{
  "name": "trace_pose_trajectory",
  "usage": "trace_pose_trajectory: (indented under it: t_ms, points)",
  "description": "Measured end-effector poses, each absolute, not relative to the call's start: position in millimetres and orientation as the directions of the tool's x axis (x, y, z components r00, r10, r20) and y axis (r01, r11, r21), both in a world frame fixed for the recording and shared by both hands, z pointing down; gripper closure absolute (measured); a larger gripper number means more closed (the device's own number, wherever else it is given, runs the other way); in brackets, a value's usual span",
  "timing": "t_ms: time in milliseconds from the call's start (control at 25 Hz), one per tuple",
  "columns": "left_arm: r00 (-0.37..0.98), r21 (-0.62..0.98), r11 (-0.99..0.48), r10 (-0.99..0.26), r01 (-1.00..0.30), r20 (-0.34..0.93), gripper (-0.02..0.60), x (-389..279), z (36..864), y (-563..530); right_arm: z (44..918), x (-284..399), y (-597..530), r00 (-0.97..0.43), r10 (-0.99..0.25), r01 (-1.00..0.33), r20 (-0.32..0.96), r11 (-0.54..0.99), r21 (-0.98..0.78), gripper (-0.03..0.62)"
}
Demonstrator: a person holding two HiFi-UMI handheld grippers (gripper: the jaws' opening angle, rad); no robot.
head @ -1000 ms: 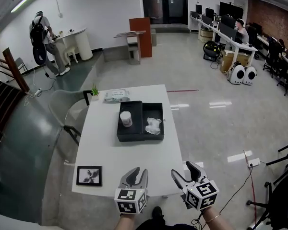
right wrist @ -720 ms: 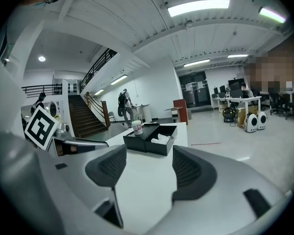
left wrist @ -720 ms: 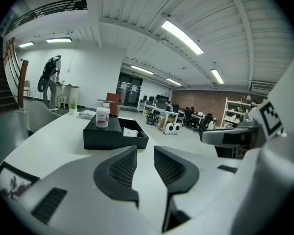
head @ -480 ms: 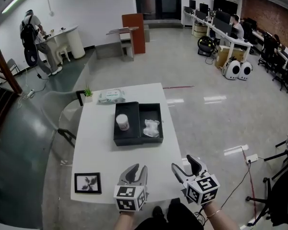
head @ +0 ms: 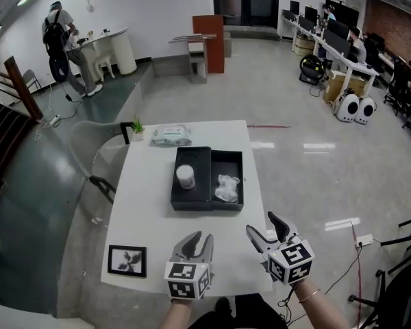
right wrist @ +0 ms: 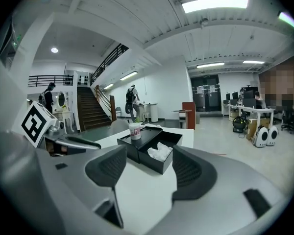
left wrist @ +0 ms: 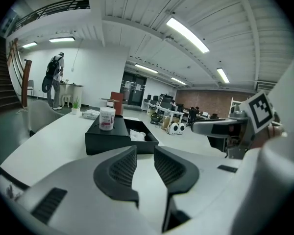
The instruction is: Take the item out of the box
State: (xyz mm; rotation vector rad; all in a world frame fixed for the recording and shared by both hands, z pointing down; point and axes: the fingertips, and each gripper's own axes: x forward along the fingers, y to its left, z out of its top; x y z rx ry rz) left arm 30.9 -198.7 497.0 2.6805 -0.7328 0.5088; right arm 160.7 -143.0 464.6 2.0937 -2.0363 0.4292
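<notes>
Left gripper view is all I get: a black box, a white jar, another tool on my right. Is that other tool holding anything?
Observer: No. The right tool is empty: its own view shows jaws wide apart, only bare table between them.
Operator: Anything on the table near me that I'm missing?
Observer: A small framed picture lies flat by the table's near left corner, left of the left tool.
Operator: How close are the tools to the box?
Observer: From above, both hover at the table's near edge, clearly apart from the black box.
</notes>
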Motion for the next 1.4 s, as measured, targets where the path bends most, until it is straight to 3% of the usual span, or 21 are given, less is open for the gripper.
trace_pose_trajectory:
  t_ms: [760,1400]
  points:
    - [0.693,0.226,-0.677,-0.57,-0.7,0.441,0.495,36,505,-242,479,199,-252,-0.2,-0.88,-0.972,0.432,0.235,0.027,0.312]
    - [0.573,0.224,-0.538,-0.663,-0.812,0.482,0.495,16,513,-241,537,194,-301,-0.322,-0.685,-0.853,0.654,0.509,0.114,0.303]
